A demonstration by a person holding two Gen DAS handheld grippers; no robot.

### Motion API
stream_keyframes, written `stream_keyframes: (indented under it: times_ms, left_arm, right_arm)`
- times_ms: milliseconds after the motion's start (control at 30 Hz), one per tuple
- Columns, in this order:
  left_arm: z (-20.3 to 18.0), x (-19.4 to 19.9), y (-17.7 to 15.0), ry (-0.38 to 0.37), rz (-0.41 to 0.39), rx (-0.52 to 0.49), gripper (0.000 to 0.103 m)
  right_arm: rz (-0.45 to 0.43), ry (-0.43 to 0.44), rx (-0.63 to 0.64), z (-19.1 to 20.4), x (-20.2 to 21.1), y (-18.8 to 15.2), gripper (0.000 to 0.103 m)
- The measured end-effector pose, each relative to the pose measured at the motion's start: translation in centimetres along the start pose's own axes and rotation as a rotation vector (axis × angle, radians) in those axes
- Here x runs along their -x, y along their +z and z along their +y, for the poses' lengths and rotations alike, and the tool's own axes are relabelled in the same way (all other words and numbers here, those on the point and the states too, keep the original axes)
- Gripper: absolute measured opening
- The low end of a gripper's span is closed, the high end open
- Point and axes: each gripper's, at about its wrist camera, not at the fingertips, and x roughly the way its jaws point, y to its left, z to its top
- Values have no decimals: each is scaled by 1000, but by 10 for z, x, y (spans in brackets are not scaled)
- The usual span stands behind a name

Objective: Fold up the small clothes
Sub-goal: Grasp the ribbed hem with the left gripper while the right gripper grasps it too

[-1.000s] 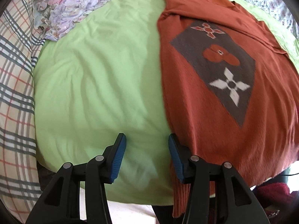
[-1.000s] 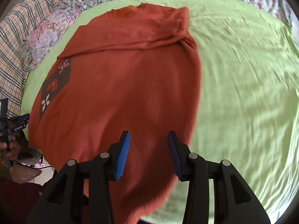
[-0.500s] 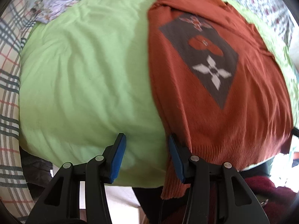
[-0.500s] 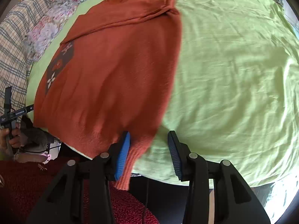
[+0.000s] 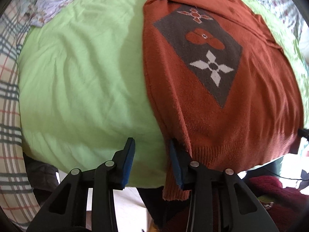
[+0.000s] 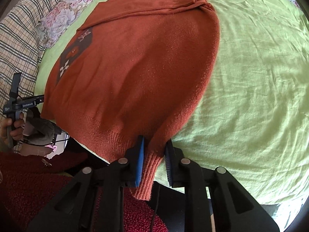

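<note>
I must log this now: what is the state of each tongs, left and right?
Left tongs: open, holding nothing, beside the sweater hem.
Right tongs: open around the sweater's hem corner, not clamped.

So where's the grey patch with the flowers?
In the left wrist view the grey flower patch sits right of centre on the orange sweater, which lies on the green sheet.

Bare green sheet (image 6: 260,89) lies open right of the rust sweater (image 6: 139,73) and again on its left side; a floral pillow (image 6: 63,17) and plaid blanket (image 6: 19,38) crowd the far left edge.
</note>
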Motion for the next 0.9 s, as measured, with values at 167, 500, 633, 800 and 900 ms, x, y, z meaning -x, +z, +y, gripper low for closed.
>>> stream_keyframes:
  times_ms: [167, 500, 633, 800, 900]
  left_arm:
    - [7, 14, 0, -40, 13, 23, 41]
    - [-10, 14, 19, -13, 33, -35, 53]
    - [-16, -7, 21, 20, 87, -53, 52]
    - [-30, -22, 25, 70, 102, -88, 51]
    - [-31, -22, 29, 72, 101, -89, 48]
  right_arm:
    - [24, -38, 66, 8, -3, 2, 21]
    - [71, -88, 163, 19, -13, 8, 21]
    - [74, -80, 168, 20, -16, 11, 21]
    - [76, -63, 163, 18, -16, 12, 21]
    - [77, -53, 164, 16, -16, 12, 20]
